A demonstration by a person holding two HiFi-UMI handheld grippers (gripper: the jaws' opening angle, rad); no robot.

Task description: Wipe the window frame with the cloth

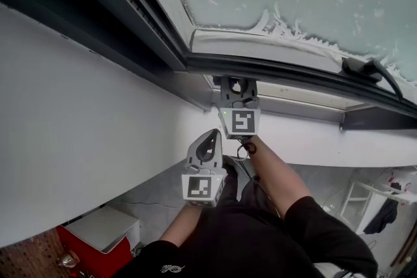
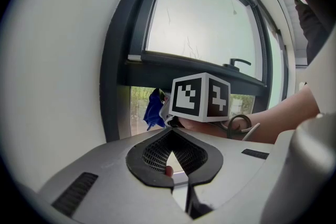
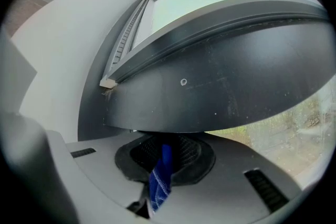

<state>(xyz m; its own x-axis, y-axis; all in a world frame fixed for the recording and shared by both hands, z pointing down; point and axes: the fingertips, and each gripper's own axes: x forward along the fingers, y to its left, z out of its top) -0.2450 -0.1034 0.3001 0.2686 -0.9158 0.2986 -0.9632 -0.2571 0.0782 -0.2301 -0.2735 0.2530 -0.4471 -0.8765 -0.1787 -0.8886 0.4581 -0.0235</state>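
In the head view, the right gripper (image 1: 238, 86) is held up against the dark frame (image 1: 280, 69), with the left gripper (image 1: 208, 143) at its 7 o'clock, clear of the white wall (image 1: 78, 127). A handle (image 1: 366, 68) is seen at 3 o'clock.

In the left gripper view, the left gripper (image 2: 170, 135) is seen closed, with nothing held. The blue cloth (image 2: 154, 110) is seen at 11 o'clock, against the frame (image 2: 113, 81).

In the right gripper view, the cloth (image 3: 159, 180) is clamped in the right gripper (image 3: 164, 156), just below the frame (image 3: 220, 86) at 12 o'clock.
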